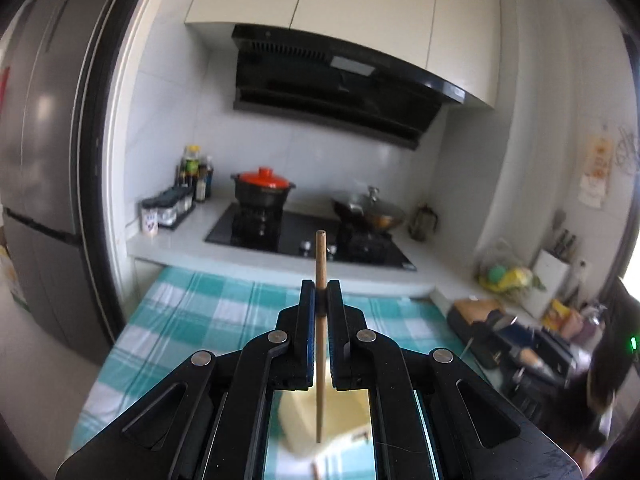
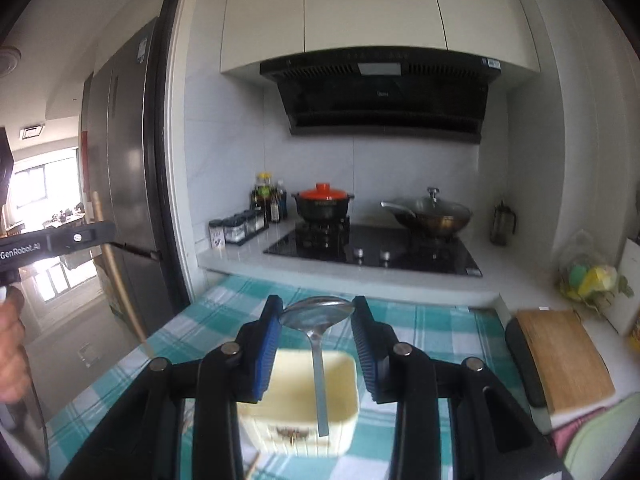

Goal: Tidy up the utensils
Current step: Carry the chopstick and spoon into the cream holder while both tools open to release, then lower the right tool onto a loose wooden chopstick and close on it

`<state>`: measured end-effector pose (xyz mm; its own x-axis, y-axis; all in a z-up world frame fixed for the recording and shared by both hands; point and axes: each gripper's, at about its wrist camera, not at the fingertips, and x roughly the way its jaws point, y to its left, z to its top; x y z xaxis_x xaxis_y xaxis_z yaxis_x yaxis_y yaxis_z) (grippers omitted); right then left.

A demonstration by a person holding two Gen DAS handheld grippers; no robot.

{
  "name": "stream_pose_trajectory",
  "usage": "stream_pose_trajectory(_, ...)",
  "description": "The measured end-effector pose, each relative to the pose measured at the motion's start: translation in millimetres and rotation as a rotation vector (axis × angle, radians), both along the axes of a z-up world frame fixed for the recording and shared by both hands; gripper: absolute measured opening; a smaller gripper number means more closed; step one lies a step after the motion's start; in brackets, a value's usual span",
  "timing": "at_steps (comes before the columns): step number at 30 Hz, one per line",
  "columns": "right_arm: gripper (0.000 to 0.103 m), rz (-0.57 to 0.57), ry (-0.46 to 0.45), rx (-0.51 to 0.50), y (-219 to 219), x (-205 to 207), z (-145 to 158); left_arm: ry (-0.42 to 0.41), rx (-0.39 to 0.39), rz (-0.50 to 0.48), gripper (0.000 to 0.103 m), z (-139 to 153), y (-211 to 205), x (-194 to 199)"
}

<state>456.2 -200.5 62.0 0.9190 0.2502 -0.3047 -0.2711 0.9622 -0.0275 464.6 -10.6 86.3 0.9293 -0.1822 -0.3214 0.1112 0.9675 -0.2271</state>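
One chopstick (image 1: 320, 312) in left jaws, one spoon (image 2: 317, 320) between right jaws.

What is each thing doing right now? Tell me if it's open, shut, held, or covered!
Left gripper: shut on the thin wooden chopstick, held upright.
Right gripper: jaws apart, gripping the shiny metal spoon by its bowl, handle hanging down.
Cream plastic box: open on top, under the spoon.
Black clay pot: covered by an orange lid.
Dark wok: covered by a glass lid.
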Motion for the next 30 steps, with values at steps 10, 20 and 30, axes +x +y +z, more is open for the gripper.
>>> stream_pose_trajectory(10, 0.036, -0.051, 0.225, -0.003, 7.1, 76.4, -78.9, 0.228, 0.087, -0.047, 0.004, -86.6, -48.3, 72.8)
stream_pose_trajectory(20, 0.052, -0.063, 0.385, 0.071, -13.9, 80.8, -104.3, 0.483, 0.118, -0.071, 0.026, -130.1, -30.3, 82.4)
stream_pose_trajectory(30, 0.054, -0.105, 0.437, 0.014, -81.0, -58.1, -145.5, 0.566, 0.342, -0.05, 0.062, -181.6, 61.9, -78.4)
